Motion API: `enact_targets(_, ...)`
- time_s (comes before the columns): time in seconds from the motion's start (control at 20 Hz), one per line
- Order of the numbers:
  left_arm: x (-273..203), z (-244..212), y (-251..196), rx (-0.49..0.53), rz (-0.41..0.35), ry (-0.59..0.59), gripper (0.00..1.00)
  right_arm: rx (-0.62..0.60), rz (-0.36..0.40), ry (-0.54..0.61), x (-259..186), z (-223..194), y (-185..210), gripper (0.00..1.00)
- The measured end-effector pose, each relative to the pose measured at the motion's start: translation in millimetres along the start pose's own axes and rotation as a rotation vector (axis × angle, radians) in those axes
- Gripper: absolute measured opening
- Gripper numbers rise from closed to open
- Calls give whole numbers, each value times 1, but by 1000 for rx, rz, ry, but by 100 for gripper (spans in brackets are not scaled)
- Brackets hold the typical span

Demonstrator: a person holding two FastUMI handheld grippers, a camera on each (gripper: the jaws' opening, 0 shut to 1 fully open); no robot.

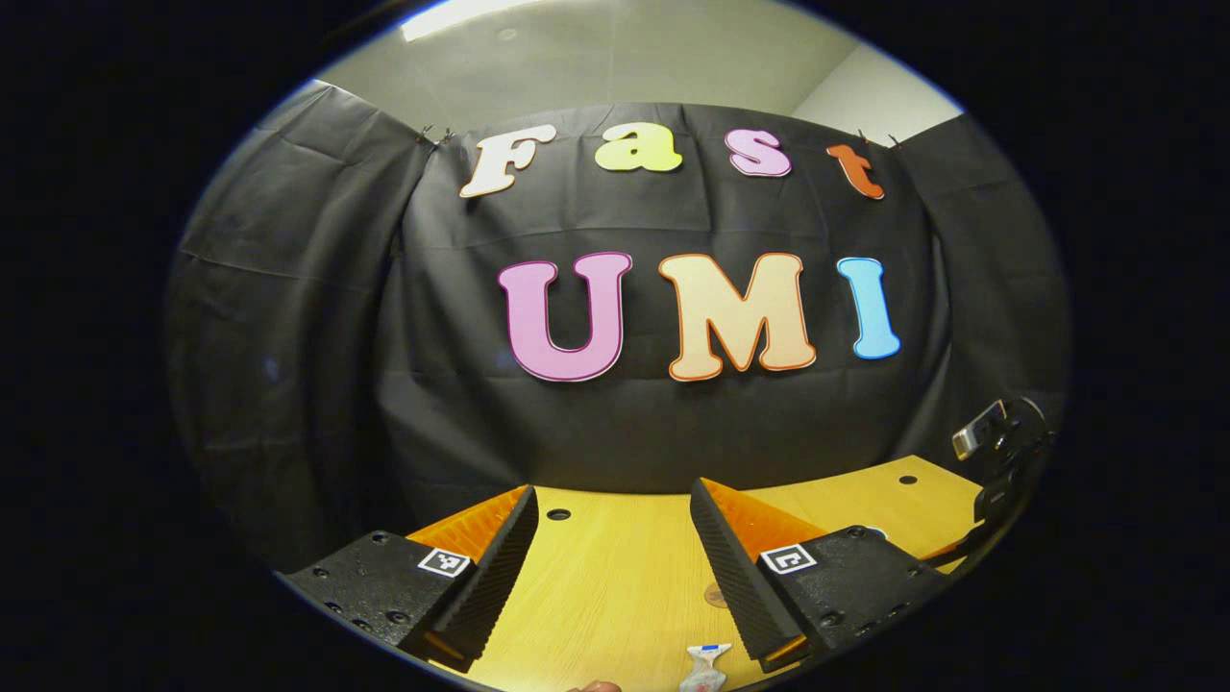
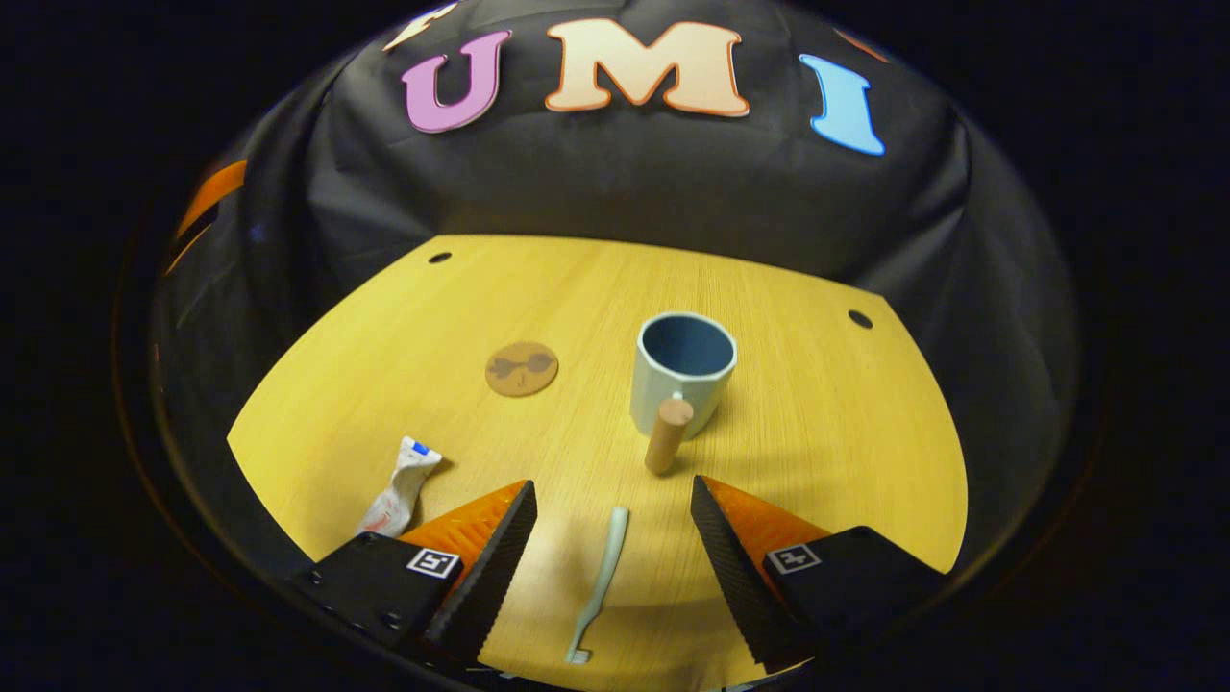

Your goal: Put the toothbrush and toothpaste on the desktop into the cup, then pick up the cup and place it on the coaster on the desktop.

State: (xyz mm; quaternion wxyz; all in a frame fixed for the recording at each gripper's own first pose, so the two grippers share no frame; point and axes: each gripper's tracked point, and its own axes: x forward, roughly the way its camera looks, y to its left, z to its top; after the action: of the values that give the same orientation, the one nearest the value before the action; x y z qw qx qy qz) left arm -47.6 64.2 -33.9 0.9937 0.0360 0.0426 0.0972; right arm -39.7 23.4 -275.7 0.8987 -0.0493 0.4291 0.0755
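Your wooden desktop (image 2: pixel 817 413) carries: cup (image 2: pixel 680 375) right of centre frame, coaster (image 2: pixel 521 369) to its left, toothpaste (image 2: pixel 398 488) lower left, toothbrush (image 2: pixel 600 584) lying flat at bottom centre.

black cloth wall (image 1: pixel 615 423) behind a wooden desktop (image 2: pixel 596 288) (small round holes), pale ceiling (image 1: pixel 615 58) with a light strip (image 1: pixel 461 14)

Right gripper (image 2: pixel 612 538) held wide apart over the worktop (image 2: pixel 817 432), with the toothbrush (image 2: pixel 601 586) lying lengthwise in the gap, touching neither finger. Beyond it, stood in the path: the cup (image 2: pixel 682 370), upright, its wooden handle (image 2: pixel 667 435) jutting nearward. Off to the left, well apart, lay the flat coaster (image 2: pixel 521 368); nearer left, the crumpled toothpaste (image 2: pixel 399 485), just beside the left finger. Open wood right of the cup and along the far edge.
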Motion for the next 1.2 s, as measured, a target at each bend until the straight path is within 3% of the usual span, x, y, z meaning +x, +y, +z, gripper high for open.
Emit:
enact_targets(0.35,2,-9,5,0,24,20,93,-26,3,226,27,-57,-2,98)
enact_targets(0.6,1,-15,5,9,30,35,94,-62,18,344,37,-77,-3,88)
enact_targets(0.75,2,-21,6,9,33,46,94,-62,45,403,41,-86,2,88)
enact_targets(0.85,3,-24,6,8,34,54,94,-55,57,424,42,-88,5,73)
enact_targets(1.05,5,-31,3,11,24,71,93,-73,65,485,39,-87,6,67)
enact_targets(1.15,7,-34,1,13,16,78,94,-61,62,498,41,-88,9,56)
enact_targets(1.2,8,-36,0,13,12,83,93,-61,66,497,39,-88,13,40)
